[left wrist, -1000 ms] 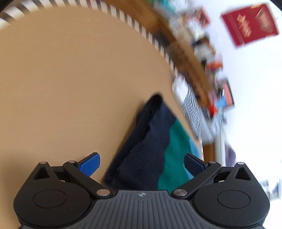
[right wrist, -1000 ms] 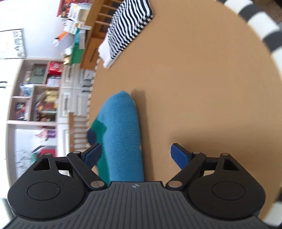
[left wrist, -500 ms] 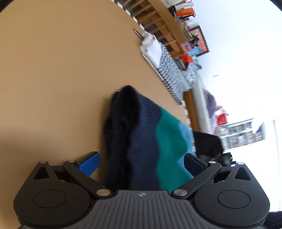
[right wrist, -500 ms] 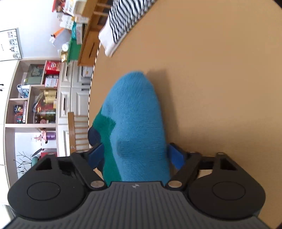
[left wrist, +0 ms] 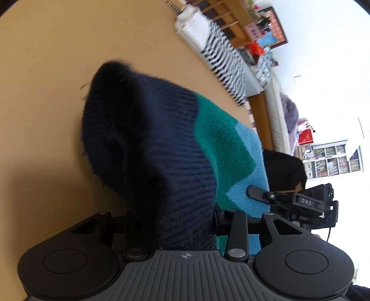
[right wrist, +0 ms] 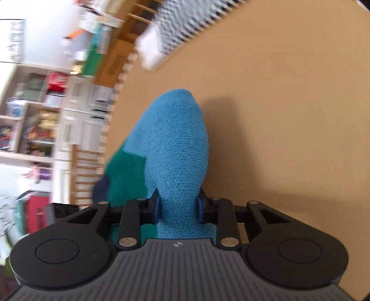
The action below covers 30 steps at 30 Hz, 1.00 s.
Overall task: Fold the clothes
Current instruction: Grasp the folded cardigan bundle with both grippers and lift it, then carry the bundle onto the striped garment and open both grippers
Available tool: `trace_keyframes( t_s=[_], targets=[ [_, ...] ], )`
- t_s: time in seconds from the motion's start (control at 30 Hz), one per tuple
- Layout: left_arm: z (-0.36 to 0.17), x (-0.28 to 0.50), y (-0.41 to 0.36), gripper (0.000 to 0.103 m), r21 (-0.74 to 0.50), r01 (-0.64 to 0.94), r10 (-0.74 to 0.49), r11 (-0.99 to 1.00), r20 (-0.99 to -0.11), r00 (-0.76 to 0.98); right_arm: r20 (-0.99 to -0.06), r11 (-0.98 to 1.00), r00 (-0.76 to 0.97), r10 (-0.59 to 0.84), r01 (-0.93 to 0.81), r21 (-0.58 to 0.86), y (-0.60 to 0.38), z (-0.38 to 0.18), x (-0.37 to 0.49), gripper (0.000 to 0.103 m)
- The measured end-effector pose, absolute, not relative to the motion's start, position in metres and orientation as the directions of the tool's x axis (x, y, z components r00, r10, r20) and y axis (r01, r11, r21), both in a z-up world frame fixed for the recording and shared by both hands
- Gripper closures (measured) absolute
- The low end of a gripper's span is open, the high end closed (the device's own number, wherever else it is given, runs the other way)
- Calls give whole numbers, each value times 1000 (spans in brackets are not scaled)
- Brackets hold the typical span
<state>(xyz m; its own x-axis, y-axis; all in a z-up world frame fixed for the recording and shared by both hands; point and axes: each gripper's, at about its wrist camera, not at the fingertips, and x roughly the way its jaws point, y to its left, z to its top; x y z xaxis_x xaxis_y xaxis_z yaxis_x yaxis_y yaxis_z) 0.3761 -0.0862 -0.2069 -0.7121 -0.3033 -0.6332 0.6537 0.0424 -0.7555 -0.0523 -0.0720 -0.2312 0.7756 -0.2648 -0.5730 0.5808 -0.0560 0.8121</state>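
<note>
Through my left wrist view my left gripper (left wrist: 182, 222), its jaws just closed in, seems to pinch the ribbed navy cuff of the fuzzy knit sock (left wrist: 161, 148) above the tan table (left wrist: 46, 69), while my right gripper (right wrist: 177, 207), jaws likewise just closed, squeezes its rounded light-blue toe between blue pads.

Each view is taken from just behind a gripper, angled down along its fingers and very close to the knitted sock (left wrist: 180, 150) (right wrist: 180, 148). The sock, the tan tabletop (left wrist: 46, 81) (right wrist: 289, 104) and the striped cloth (left wrist: 222, 60) (right wrist: 185, 20) at its far edge are shared.
</note>
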Motion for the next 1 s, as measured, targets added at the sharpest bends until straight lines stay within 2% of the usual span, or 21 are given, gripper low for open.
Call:
trace_keyframes(
  t_s=[0.23, 0.4, 0.53, 0.63, 0.67, 0.7, 0.73, 0.77, 0.8, 0.83, 0.87, 0.93, 1.0],
  targets=[
    [-127, 362, -118, 60, -778, 627, -379, -35, -570, -729, -525, 18, 798, -297, 555, 832, -111, -149, -74, 74],
    [-67, 330, -217, 60, -771, 633, -410, -73, -556, -723, -510, 13, 765, -393, 559, 829, -192, -88, -99, 74],
    [-39, 300, -305, 59, -753, 652, -421, -93, -564, -711, -515, -6, 725, -458, 577, 817, -270, -60, -126, 73],
    [-56, 282, -376, 52, -731, 680, -411, -54, -605, -682, -534, -50, 705, -467, 582, 812, -336, -83, -141, 72],
    [-70, 279, -399, 41, -708, 706, -415, -29, -634, -652, -546, -72, 695, -468, 585, 808, -360, -102, -141, 71],
    [-86, 277, -420, 18, -674, 739, -428, 4, -669, -608, -557, -93, 681, -475, 590, 802, -382, -126, -140, 62],
    [-106, 278, -438, 6, -618, 785, -457, 51, -713, -532, -570, -112, 659, -490, 601, 791, -401, -156, -139, 42],
    [-128, 277, -451, 1, -536, 837, -480, 112, -766, -427, -593, -138, 628, -503, 619, 773, -414, -185, -138, 29],
    [-151, 277, -460, 5, -440, 878, -476, 186, -822, -311, -642, -184, 583, -497, 653, 735, -421, -214, -138, 23],
    [-174, 276, -467, 7, -369, 895, -446, 251, -865, -232, -703, -240, 534, -470, 690, 683, -425, -239, -140, 31],
    [-192, 280, -468, 7, -356, 887, -420, 293, -882, -215, -717, -254, 527, -457, 695, 673, -424, -253, -144, 33],
    [-211, 296, -456, 8, -476, 815, -448, 331, -839, -308, -654, -197, 580, -485, 657, 728, -412, -257, -159, 35],
    [-202, 316, -431, 13, -503, 781, -510, 369, -812, -282, -633, -103, 538, -557, 711, 695, -398, -229, -171, 40]
  ],
)
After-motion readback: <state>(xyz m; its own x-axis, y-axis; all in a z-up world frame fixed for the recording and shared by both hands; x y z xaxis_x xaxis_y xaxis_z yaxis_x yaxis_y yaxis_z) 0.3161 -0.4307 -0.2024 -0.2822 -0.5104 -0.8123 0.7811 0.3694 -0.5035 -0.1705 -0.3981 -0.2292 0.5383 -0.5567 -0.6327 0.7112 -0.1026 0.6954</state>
